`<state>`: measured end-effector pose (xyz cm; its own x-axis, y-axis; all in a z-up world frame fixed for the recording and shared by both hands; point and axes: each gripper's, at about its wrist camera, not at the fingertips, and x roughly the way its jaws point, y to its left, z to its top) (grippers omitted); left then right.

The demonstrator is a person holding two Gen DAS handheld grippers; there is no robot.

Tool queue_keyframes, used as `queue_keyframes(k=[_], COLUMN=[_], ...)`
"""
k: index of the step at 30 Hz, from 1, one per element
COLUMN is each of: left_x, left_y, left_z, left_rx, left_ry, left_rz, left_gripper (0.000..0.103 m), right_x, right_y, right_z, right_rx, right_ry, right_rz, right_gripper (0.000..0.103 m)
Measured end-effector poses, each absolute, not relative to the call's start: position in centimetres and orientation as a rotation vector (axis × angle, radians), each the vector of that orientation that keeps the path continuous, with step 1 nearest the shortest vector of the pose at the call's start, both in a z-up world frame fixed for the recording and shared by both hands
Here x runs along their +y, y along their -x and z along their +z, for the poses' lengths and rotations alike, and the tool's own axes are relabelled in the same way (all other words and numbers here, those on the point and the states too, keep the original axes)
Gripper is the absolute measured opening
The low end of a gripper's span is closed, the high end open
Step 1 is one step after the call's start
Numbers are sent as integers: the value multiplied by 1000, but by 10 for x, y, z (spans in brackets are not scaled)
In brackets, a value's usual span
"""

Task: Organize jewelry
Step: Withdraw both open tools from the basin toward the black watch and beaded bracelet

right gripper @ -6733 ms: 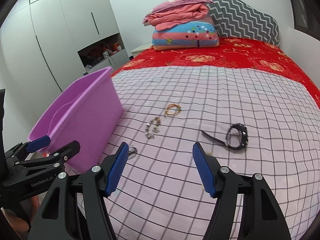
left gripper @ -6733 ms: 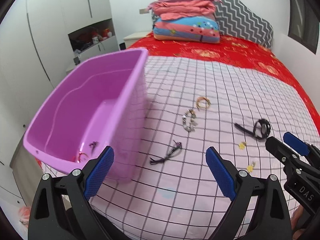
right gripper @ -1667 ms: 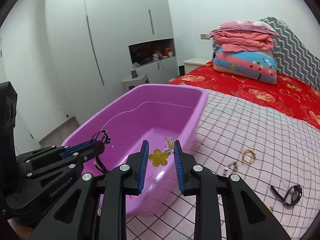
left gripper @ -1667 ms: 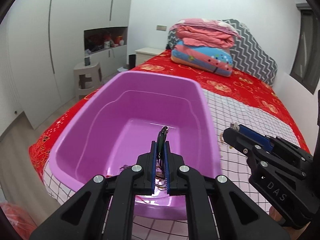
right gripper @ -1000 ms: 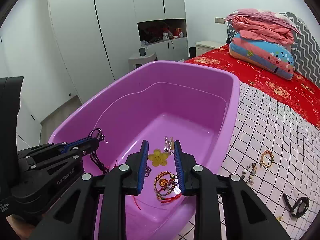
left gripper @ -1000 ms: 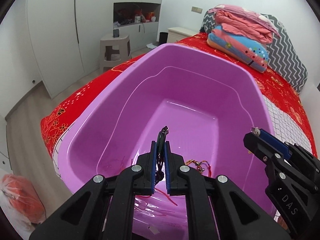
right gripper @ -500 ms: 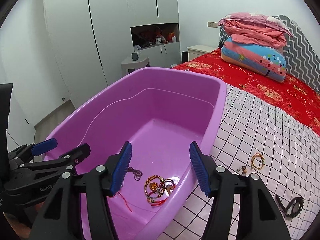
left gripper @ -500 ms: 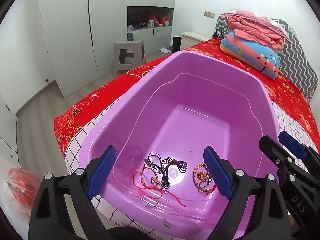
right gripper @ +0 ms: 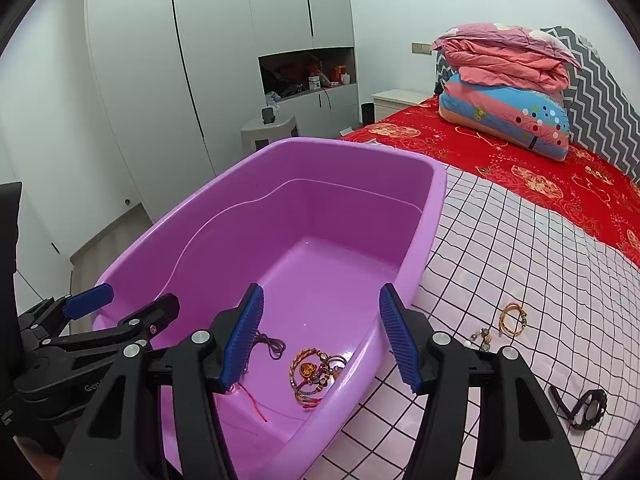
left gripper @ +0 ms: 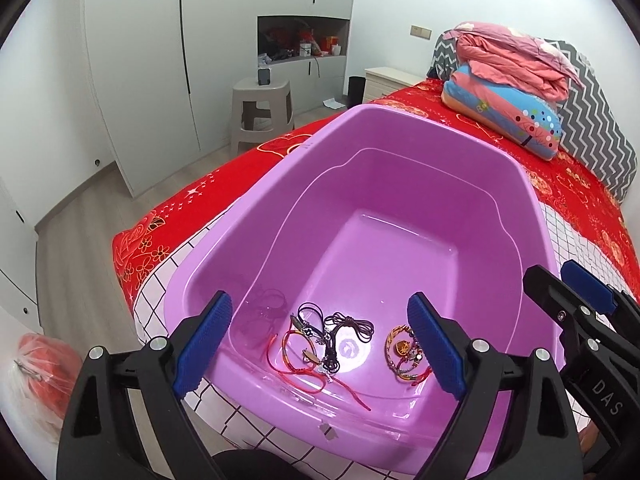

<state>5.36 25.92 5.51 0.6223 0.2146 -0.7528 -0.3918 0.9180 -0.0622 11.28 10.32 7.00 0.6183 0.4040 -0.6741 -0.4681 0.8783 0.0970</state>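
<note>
Both grippers, left (left gripper: 319,342) and right (right gripper: 321,338), have just opened over the purple tub (left gripper: 400,128); nothing sits between their pads. Cords (left gripper: 332,334) and bracelets (right gripper: 314,372) lie on its floor. Two bracelets (right gripper: 513,318) and a black strap (right gripper: 582,404) lie on the checked sheet (right gripper: 540,264).

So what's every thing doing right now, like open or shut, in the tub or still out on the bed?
left gripper: open, nothing between its fingers
right gripper: open, holding nothing
purple tub: upright on the bed
black cord: lying in the tub
red string bracelet: lying in the tub
gold bracelets: piled in the tub
orange bracelet: out on the bed
black watch: out on the bed
</note>
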Motion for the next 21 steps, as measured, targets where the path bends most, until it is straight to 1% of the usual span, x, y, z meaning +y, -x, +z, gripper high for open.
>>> queue_keyframes(k=[2, 8, 21], left_x=[259, 259, 258], left_y=[-52, -47, -41], left_z=[57, 60, 64], left_rx=[824, 813, 808], left_ry=[231, 220, 222], left_rz=[356, 374, 369], left_gripper=[92, 94, 94], right_x=[103, 102, 98], right_y=[-113, -111, -108], right_z=[70, 73, 80], right_rx=[753, 751, 765], right_ry=[91, 92, 93], right_rz=[501, 498, 480], right_gripper=[60, 62, 63])
